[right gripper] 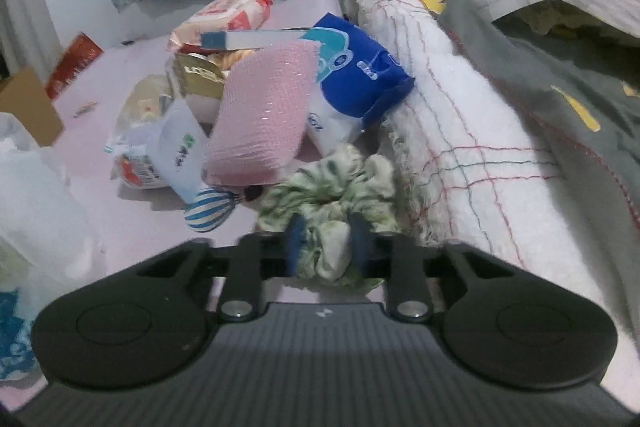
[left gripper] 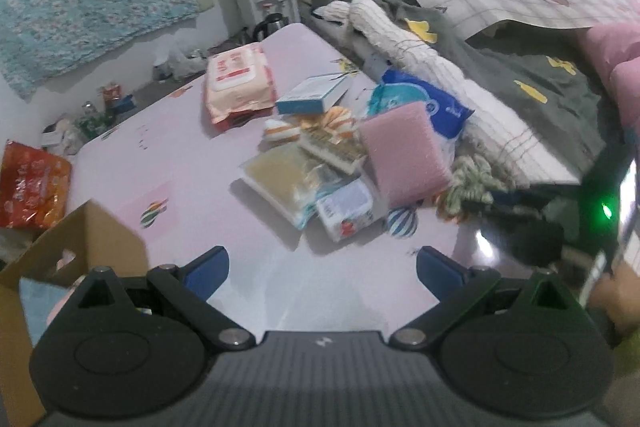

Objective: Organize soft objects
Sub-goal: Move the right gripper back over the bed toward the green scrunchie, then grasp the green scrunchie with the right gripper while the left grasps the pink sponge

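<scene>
Right wrist view: right gripper (right gripper: 326, 241) clenched on the green-and-white crumpled fabric scrunchie (right gripper: 332, 187), pads pinching its near edge.
Scrunchie location: on the pale pink tabletop (right gripper: 132, 219), at 5 o'clock of the pink ribbed sponge block (right gripper: 262, 119).
Left wrist view: left gripper (left gripper: 323, 269) released, jaws spread, nothing between.
Cardboard box (left gripper: 80, 247): at 9 o'clock of it.

near part of the green scrunchie (right gripper: 332, 195) hidden between blue pads, cardboard box (left gripper: 80, 239) cut off at left edge, print on the blue pack (right gripper: 356, 67) too blurred to read
</scene>
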Demonstrator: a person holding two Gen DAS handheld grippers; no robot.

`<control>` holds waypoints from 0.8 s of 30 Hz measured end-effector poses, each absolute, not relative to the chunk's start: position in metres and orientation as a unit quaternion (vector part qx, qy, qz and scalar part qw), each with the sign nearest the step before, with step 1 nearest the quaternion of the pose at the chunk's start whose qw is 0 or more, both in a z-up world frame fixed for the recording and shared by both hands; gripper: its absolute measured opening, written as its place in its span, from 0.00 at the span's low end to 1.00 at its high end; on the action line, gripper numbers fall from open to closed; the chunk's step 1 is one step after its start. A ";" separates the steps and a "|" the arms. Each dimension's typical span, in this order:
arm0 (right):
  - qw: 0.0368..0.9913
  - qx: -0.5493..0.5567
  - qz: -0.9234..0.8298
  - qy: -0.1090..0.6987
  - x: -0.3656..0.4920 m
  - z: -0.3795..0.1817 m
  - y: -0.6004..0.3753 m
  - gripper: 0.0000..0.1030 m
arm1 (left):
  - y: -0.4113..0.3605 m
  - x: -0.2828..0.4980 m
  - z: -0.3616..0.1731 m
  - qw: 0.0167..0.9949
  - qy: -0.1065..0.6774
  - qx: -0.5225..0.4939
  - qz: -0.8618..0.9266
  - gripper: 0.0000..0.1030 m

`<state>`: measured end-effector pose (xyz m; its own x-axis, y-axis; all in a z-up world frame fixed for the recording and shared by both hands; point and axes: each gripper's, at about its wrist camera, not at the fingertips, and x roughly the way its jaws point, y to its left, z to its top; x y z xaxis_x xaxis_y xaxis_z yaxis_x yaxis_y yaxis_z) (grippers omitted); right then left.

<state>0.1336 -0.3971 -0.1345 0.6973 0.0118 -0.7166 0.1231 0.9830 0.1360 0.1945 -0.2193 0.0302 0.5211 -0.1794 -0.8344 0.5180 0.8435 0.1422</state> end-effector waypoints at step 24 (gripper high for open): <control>0.880 0.231 0.135 0.392 0.087 -0.155 -0.392 0.15 | -0.360 0.315 -0.076 0.780 0.550 0.206 -0.216 0.98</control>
